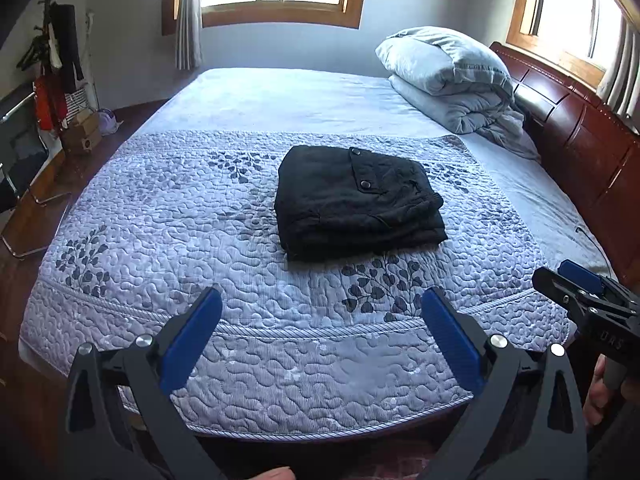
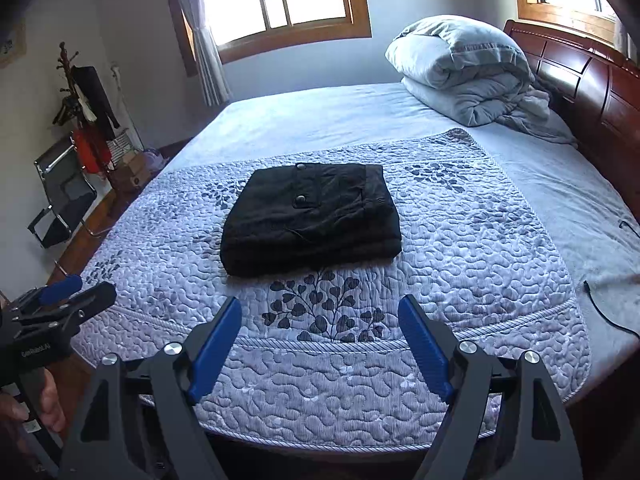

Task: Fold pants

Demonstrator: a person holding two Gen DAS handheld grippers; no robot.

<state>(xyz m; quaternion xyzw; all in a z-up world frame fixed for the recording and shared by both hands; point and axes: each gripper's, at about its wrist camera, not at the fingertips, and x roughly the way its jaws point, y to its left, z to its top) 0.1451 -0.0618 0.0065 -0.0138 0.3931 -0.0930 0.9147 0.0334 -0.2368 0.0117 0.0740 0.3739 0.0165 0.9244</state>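
Observation:
Black pants (image 1: 356,204) lie folded into a compact rectangle on the quilted lavender bedspread (image 1: 240,240), a snap-button pocket flap on top. They also show in the right wrist view (image 2: 312,220). My left gripper (image 1: 320,300) is open and empty, held back over the bed's near edge, well short of the pants. My right gripper (image 2: 320,308) is open and empty too, also near the bed's front edge. Each gripper shows at the side of the other's view: the right gripper (image 1: 576,284) and the left gripper (image 2: 68,292).
A folded grey duvet and pillow (image 1: 452,76) sit at the head of the bed by the wooden headboard (image 1: 580,128). A chair (image 2: 64,204), coat rack (image 1: 56,60) and boxes stand at the left. A black cable (image 2: 608,308) lies at the bed's right edge.

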